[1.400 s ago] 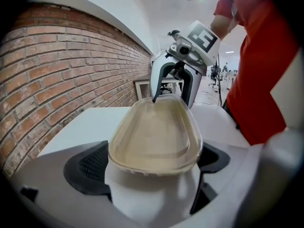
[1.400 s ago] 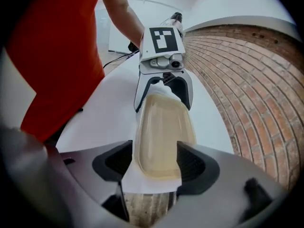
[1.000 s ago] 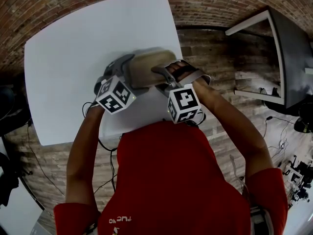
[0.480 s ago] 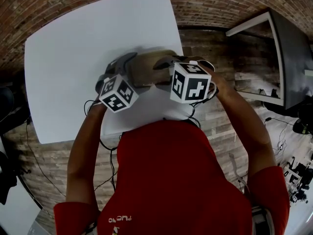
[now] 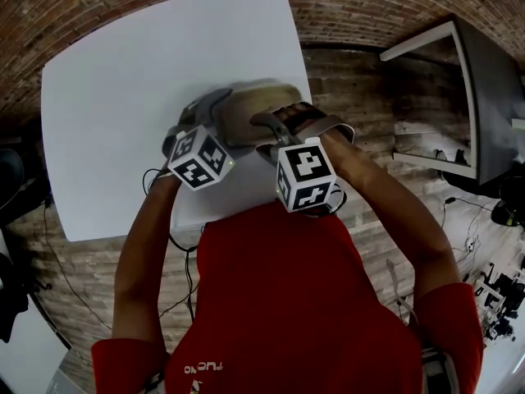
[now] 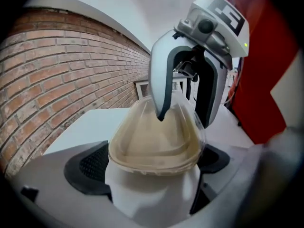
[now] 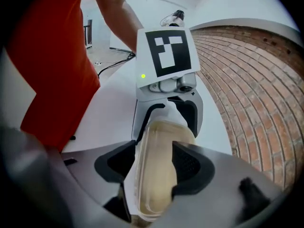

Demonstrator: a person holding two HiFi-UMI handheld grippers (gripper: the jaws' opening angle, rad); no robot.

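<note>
As it hangs between my two tongs, container (image 5: 250, 109): beige oval tub, clear lid (image 6: 156, 127) on top, up in the air above the near edge of the white bench (image 5: 123, 80); can't tell if any part touches the bench.
Left tongs (image 6: 154, 163): closed in on one end of the container, pads against its two sides, rim sticking out toward the camera. Wide grip, since the tub end is broad.
Right tongs (image 7: 154, 167): clamped on the opposite end, jaws narrower, tub seen almost edge-on between the pads. In the left gripper view one finger (image 6: 159, 113) lies over the lid and the other sits outside the rim.
Layout: the two tongs face each other with the container bridging them; the right end looks tipped relative to the left.
Contents: can't make out through the lid, looks pale and flat.
Progress (my read): container is picked up and carried by both ends, lid looks seated; it is not set down and neither grip is let go.
Around: brick wall (image 6: 57, 75) beyond the bench, my red shirt (image 5: 287, 302) below.
</note>
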